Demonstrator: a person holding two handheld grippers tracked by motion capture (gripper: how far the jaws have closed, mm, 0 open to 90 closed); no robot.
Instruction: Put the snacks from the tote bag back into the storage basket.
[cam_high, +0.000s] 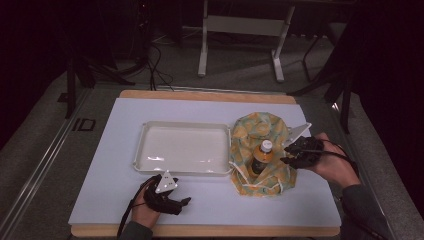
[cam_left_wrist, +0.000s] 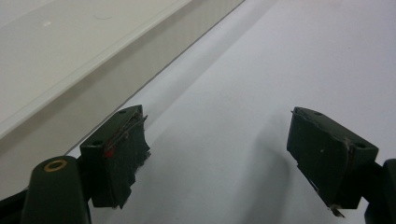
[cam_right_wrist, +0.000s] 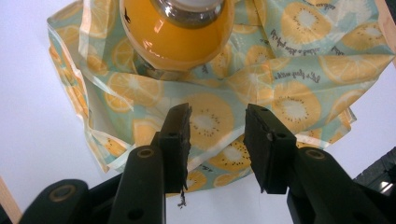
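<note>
An orange drink bottle (cam_high: 261, 156) with a white cap stands inside a fruit-print bag (cam_high: 260, 130) at the right of the white mat. In the right gripper view the bottle (cam_right_wrist: 177, 32) rises out of the bag (cam_right_wrist: 289, 79). My right gripper (cam_high: 289, 153) is beside the bag's right side, open, and its jaws hover over the bag's fabric with nothing pinched between them (cam_right_wrist: 217, 135). My left gripper (cam_high: 186, 201) rests low on the mat near the front edge, open and empty (cam_left_wrist: 217, 149), just in front of the white tray (cam_high: 182, 147).
The tray's wall (cam_left_wrist: 93, 65) runs along the upper left of the left gripper view. The white mat (cam_high: 115, 170) lies on a wooden table top (cam_high: 200, 95). Table legs and cables stand on the floor beyond.
</note>
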